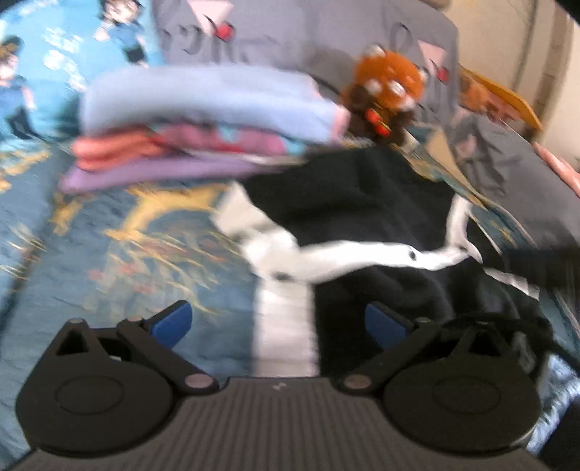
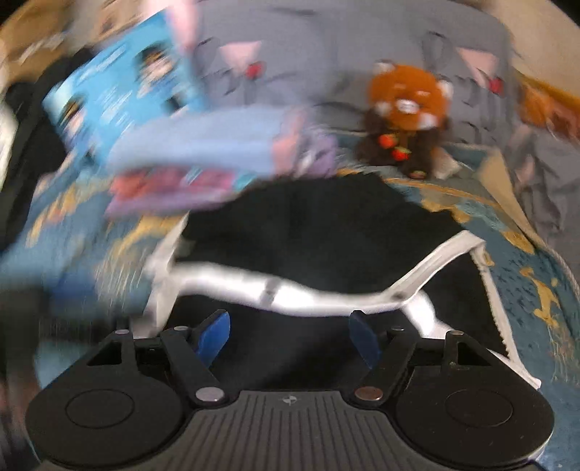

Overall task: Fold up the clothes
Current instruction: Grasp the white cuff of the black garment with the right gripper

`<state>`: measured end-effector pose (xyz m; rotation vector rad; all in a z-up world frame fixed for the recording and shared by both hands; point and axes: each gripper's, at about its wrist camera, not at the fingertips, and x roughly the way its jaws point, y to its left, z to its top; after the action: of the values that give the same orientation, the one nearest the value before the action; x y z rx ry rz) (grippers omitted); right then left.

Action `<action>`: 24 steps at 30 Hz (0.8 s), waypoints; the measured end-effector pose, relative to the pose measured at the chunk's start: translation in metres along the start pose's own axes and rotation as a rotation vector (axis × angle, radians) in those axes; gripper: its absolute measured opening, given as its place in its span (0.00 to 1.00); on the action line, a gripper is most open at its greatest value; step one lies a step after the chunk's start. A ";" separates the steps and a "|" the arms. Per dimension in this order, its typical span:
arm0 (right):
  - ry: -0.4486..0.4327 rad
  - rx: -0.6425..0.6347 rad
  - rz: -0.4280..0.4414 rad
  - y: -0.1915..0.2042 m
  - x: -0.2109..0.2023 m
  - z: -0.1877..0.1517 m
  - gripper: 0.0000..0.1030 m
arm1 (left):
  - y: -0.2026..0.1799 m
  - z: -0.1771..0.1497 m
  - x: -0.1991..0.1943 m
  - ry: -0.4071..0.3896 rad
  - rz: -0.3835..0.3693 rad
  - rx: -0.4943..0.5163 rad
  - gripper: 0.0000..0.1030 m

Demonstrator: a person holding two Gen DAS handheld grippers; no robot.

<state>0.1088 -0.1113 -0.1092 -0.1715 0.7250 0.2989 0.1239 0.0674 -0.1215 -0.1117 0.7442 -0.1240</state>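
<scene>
A black garment with white trim (image 1: 348,203) (image 2: 319,232) lies spread on the patterned bed cover. My left gripper (image 1: 279,326) hovers over its near edge, jaws wide apart, with a white band of the garment (image 1: 286,326) lying below the gap and not pinched. My right gripper (image 2: 288,335) is over the black cloth near the white trim (image 2: 290,290), open, nothing between its blue pads (image 2: 214,337). Both views are blurred by motion. A stack of folded clothes (image 1: 203,123) (image 2: 203,152), light blue on top, sits behind the garment to the left.
A red panda plush toy (image 1: 388,94) (image 2: 406,112) sits behind the garment. Grey pillows (image 1: 282,32) (image 2: 326,54) line the back. A blue printed cloth (image 1: 47,65) (image 2: 123,87) lies far left. The blue and gold bed cover (image 1: 119,239) (image 2: 536,282) surrounds everything.
</scene>
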 end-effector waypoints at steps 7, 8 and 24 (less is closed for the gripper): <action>-0.174 -0.216 0.004 0.053 -0.032 -0.037 0.70 | 0.013 0.005 -0.014 -0.050 0.086 0.041 1.00; -0.184 -0.247 0.003 0.059 -0.034 -0.040 0.71 | 0.013 0.004 -0.013 -0.041 0.075 0.029 1.00; -0.175 -0.454 -0.052 0.088 -0.029 -0.067 0.73 | 0.038 0.004 -0.041 0.059 -0.305 -0.113 1.00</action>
<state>0.0178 -0.0517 -0.1441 -0.5863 0.4696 0.4210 0.0992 0.1109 -0.0966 -0.3305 0.7900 -0.3770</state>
